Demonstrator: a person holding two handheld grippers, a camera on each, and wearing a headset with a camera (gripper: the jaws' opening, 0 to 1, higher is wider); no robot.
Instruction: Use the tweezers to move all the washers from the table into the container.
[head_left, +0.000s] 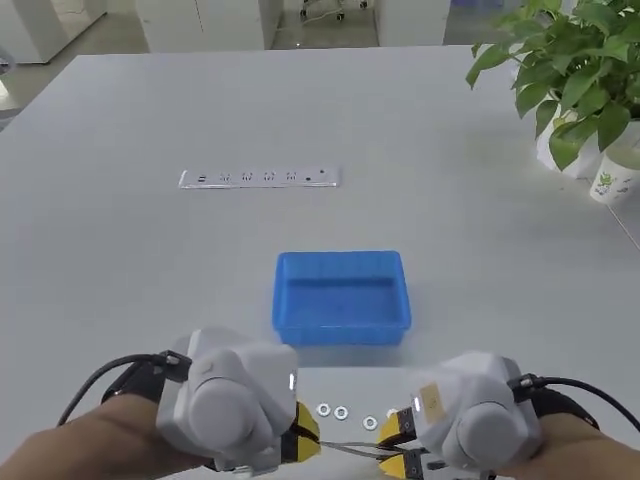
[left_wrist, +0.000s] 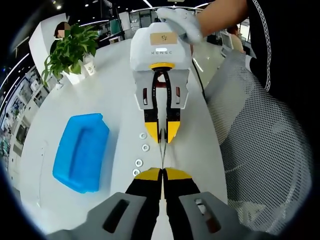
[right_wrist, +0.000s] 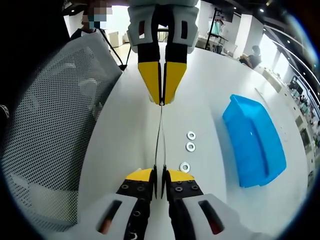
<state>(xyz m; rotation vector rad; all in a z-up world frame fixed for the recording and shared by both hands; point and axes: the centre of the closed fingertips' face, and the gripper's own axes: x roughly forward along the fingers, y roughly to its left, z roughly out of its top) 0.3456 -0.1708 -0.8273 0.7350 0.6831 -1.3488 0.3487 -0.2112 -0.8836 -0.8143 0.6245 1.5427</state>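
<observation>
left hand-held gripper (head_left: 305, 434): white shell, yellow tips | right hand-held gripper (head_left: 396, 444): tan label (head_left: 431, 400) | black cables (head_left: 90, 386)

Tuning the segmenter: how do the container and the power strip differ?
Colour: the container is blue, the power strip white.
Shape: the container is an open tub with raised walls; the power strip is a flat, narrow bar with a row of sockets.
Place: the container lies nearer the camera, the power strip farther back and a little left.
Both sit on the table, long sides across the head view, apart from each other.
</observation>
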